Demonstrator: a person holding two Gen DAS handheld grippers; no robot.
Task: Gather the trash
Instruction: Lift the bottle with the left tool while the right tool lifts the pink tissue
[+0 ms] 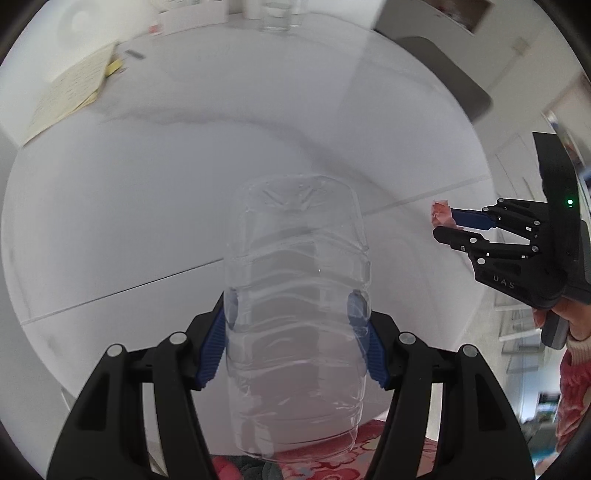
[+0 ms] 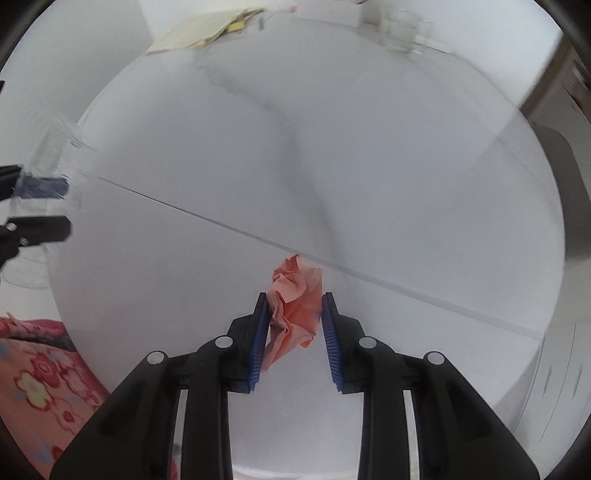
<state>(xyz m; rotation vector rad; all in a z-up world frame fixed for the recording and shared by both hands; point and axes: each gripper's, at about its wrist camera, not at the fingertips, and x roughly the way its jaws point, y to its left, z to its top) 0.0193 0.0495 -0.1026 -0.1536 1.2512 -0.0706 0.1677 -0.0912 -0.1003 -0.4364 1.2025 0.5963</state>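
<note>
1. Left wrist view: the left gripper (image 1: 295, 314) clamps a clear plastic bottle (image 1: 297, 295) between its blue pads, held above the white table (image 1: 184, 184). Toward the table's right edge, the right gripper (image 1: 445, 227) pinches a crumpled pink paper (image 1: 440, 215). Papers (image 1: 70, 92) lie at the far left corner.

2. Right wrist view: the right gripper (image 2: 293, 314) grips the crumpled pink paper (image 2: 295, 306), lifted clear of the table (image 2: 406, 166). The left gripper (image 2: 68, 206) holds the bottle (image 2: 59, 147) beside the left edge.

A round white table (image 1: 184, 184) with grey veining and a thin seam filled the view. Yellowish papers (image 1: 70, 92) lay at its far left edge, a clear glass (image 1: 277, 16) stood at the far side, and a grey chair (image 1: 443, 70) sat beyond.
</note>
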